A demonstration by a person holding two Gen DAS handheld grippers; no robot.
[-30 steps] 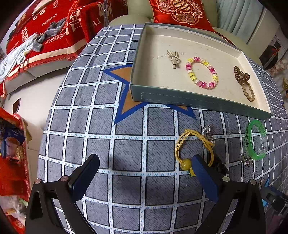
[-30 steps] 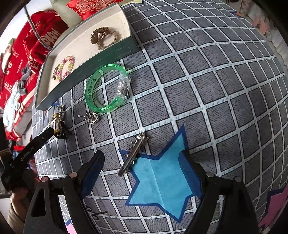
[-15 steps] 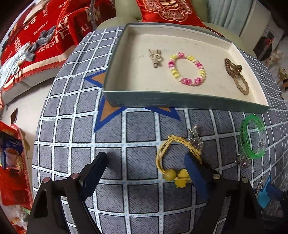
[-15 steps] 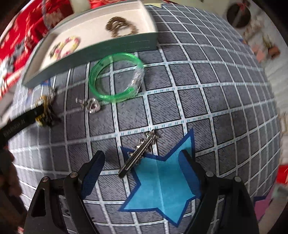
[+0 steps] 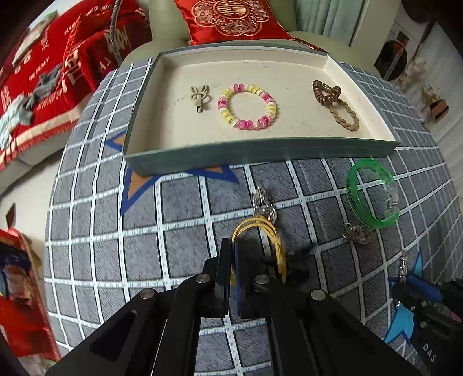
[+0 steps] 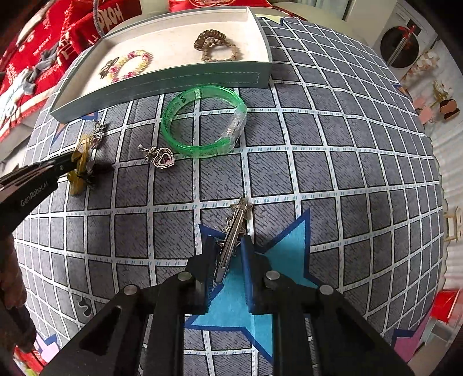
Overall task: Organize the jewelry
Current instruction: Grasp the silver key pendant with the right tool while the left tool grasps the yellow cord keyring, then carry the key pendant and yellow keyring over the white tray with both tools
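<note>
- While the left gripper [image 5: 233, 261] points steeply down, its fingers [image 5: 224, 260] are clenched on the yellow hair tie [image 5: 260, 231] (the cord passes between the pads and loops out to the right).
- Yellow hair tie lies on the counter [image 5: 115, 231], just near of a silver charm [image 5: 263, 204] and touching it.
- Right gripper [image 6: 228, 257]: jaws closing, with the silver hair clip [image 6: 235, 228] between them. Clip sits against the left finger, a gap shows on the right side, so not gripped yet.
- Silver hair clip lies partly on a blue star patch [image 6: 277, 260], tip pointing away toward the far side.
- Green bangle [image 6: 202, 121] lies flat just near of the tray [image 6: 173, 84], right of the hair tie.
- Heart pendant [image 6: 162, 156] sits just left-near of the bangle, close but apart from it.
- Tray at the far side of the counter holds a tan clip [image 5: 199, 97] at left, a pink-yellow bead bracelet [image 5: 247, 105] in the middle, a brown coil tie with braided band [image 5: 335, 104] at right.
- Red cushions [image 5: 231, 17] lie beyond the tray.
</note>
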